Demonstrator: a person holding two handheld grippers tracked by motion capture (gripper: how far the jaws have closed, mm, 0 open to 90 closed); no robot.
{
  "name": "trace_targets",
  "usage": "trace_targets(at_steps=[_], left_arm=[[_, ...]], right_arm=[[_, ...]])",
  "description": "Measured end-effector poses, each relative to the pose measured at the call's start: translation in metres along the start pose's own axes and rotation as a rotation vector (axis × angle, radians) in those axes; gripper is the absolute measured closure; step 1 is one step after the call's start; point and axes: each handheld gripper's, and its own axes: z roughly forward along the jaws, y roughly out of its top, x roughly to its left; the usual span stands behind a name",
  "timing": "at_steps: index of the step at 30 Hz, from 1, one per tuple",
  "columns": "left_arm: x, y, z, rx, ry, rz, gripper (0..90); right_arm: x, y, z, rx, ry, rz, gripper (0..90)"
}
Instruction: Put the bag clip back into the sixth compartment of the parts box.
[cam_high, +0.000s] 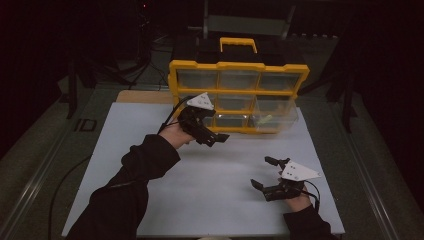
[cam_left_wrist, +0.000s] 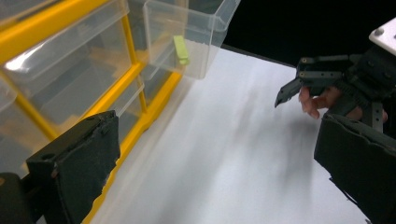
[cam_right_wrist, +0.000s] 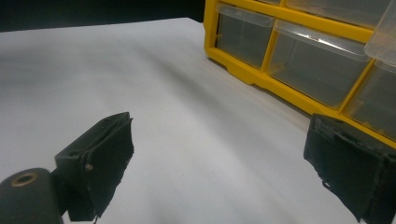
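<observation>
A yellow organiser (cam_high: 239, 66) with clear drawers stands at the back of the white mat (cam_high: 220, 190). Its right-hand drawer (cam_high: 278, 114) is pulled out and holds a small green piece (cam_high: 266, 119), which also shows inside the drawer (cam_left_wrist: 187, 32) as a green piece (cam_left_wrist: 181, 49). My left gripper (cam_high: 210, 131) hovers just in front of the organiser's lower drawers, open with nothing between its jaws (cam_left_wrist: 215, 172). My right gripper (cam_high: 261, 172) stands open and empty near the mat's front right, its jaws (cam_right_wrist: 224, 172) angled toward the organiser (cam_right_wrist: 280, 42).
The mat lies on a grey table (cam_high: 50, 150) with dark surroundings. A cable (cam_high: 65, 185) trails along the table's left side. A yellow carry handle (cam_high: 238, 42) tops the organiser. The person's right hand and gripper (cam_left_wrist: 327, 84) appear far off in the left gripper view.
</observation>
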Motion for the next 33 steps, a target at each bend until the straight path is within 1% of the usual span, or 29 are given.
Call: trace_targets(at_steps=[1,5,6,7,10,15,17,18,22,24,26,28,30,33], left_arm=[[0.0,0.0,0.0,0.0,0.0,0.0,1.1],[-0.002,-0.015,-0.009,-0.005,0.006,-0.012,1.2],[-0.002,-0.017,-0.011,-0.006,0.012,-0.011,1.2],[-0.003,-0.021,-0.013,-0.008,0.013,-0.022,1.2],[-0.004,-0.03,-0.019,-0.007,0.027,-0.029,1.2],[-0.006,-0.044,-0.03,-0.03,0.044,-0.046,1.2],[-0.007,-0.05,-0.034,-0.032,0.042,-0.056,1.2],[-0.008,-0.053,-0.036,-0.033,0.047,-0.055,1.2],[-0.011,-0.072,-0.044,-0.046,0.055,-0.082,1.2],[-0.013,-0.078,-0.046,-0.043,0.056,-0.085,1.2],[-0.015,-0.086,-0.047,-0.035,0.068,-0.084,1.2],[-0.017,-0.094,-0.05,-0.042,0.07,-0.097,1.2],[-0.019,-0.104,-0.053,-0.044,0.089,-0.098,1.2],[-0.021,-0.116,-0.058,-0.046,0.101,-0.111,1.2]], right_arm=[[0.0,0.0,0.0,0.0,0.0,0.0,8.1],[0.0,0.001,0.0,-0.002,-0.001,-0.001,8.1],[0.0,0.001,0.0,-0.001,-0.001,-0.001,8.1],[0.0,0.001,0.0,0.0,-0.001,-0.001,8.1],[0.001,0.001,0.0,0.0,0.0,0.0,8.1],[0.001,0.001,0.0,-0.003,0.001,-0.002,8.1],[0.001,0.002,0.0,-0.004,0.001,-0.001,8.1],[0.001,0.002,0.0,-0.005,0.001,-0.002,8.1],[0.001,0.002,0.0,-0.004,-0.001,0.001,8.1],[0.001,0.002,0.0,-0.004,0.001,-0.002,8.1],[0.001,0.002,0.0,-0.004,-0.001,-0.007,8.1],[0.001,0.002,0.0,-0.001,0.0,-0.004,8.2],[0.001,0.002,0.0,-0.002,-0.002,-0.005,8.1],[0.001,0.002,0.0,-0.004,-0.001,-0.003,8.1]])
